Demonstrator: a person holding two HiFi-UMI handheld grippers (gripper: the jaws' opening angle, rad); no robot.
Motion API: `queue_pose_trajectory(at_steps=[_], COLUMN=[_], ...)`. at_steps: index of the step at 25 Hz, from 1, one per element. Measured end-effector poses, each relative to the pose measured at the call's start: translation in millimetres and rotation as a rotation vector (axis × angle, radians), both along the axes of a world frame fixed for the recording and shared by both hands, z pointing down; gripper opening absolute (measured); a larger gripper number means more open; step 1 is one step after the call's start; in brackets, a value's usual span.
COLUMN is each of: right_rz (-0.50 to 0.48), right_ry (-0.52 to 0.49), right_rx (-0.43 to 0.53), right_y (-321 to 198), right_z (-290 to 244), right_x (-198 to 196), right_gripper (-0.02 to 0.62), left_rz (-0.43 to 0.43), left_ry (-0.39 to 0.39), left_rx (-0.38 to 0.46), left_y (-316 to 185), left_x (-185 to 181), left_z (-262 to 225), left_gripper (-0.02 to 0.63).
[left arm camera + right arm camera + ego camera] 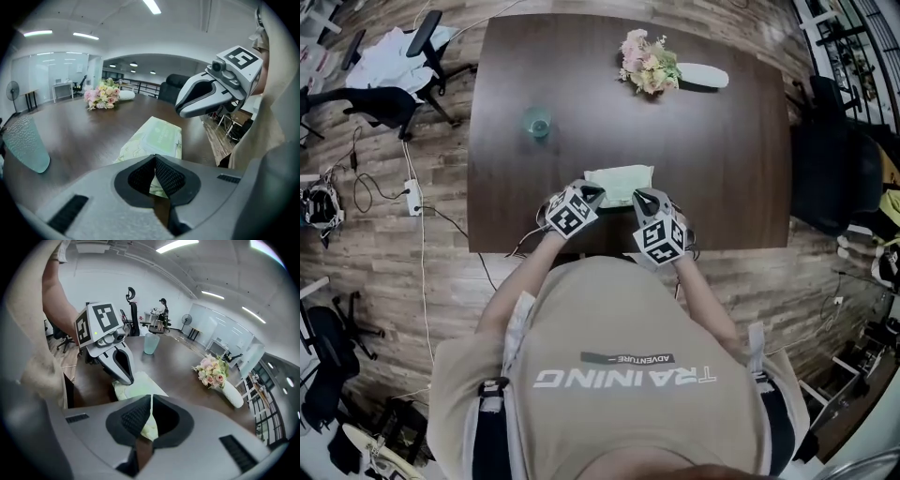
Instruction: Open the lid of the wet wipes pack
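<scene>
A pale green wet wipes pack [620,182] lies flat on the dark wooden table [722,169], close to its near edge. Its lid [161,133] lies flat and closed on top. My left gripper [592,192] is at the pack's near left corner, jaws shut with nothing between them; the pack [159,136] shows just beyond its tips [154,157]. My right gripper [644,198] is at the near right corner, also shut and empty, with the pack [138,386] beyond its tips [150,397]. Each gripper shows in the other's view: the right gripper [181,111] and the left gripper [127,379].
A greenish glass [536,122] stands left of the table's centre. Pink flowers [649,67] in a lying white vase [703,75] are at the far side. Office chairs [394,66] and cables lie on the wooden floor to the left; a dark sofa [830,169] stands right.
</scene>
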State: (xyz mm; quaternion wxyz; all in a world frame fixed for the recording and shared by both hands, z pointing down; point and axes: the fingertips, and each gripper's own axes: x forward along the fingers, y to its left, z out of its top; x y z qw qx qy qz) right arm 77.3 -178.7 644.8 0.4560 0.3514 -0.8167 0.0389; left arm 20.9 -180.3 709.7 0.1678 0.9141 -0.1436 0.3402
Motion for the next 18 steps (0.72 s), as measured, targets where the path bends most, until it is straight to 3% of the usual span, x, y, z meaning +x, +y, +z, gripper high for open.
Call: queue_pose_trajectory(at_steps=[5,11,16,18], right_rz=[-0.079,-0.175,-0.245,-0.27], right_ry=[0.065,0.173,0.198,0.206], right_rx=[0.01,0.012,-0.033,-0.042], right_y=[2.5,9.9,20.6,21.7], right_z=[13.1,31.8,41.3,44.5], right_x=[-9.4,-8.0,-8.5,-10.0], right_gripper=[0.015,0.017,0.02,0.079], left_rz=[-0.02,0.012,-0.008,-0.014], left_ry=[0.022,-0.036,-0.043,-0.046], left_rx=[-0.024,0.019,0.022,0.012], left_y=[0.6,1.3,1.7,1.5], left_x=[-1.9,-0.6,-0.4,-0.6], left_z=[4.2,5.5,5.1,6.5], left_gripper=[0.009,0.009,0.009,0.009])
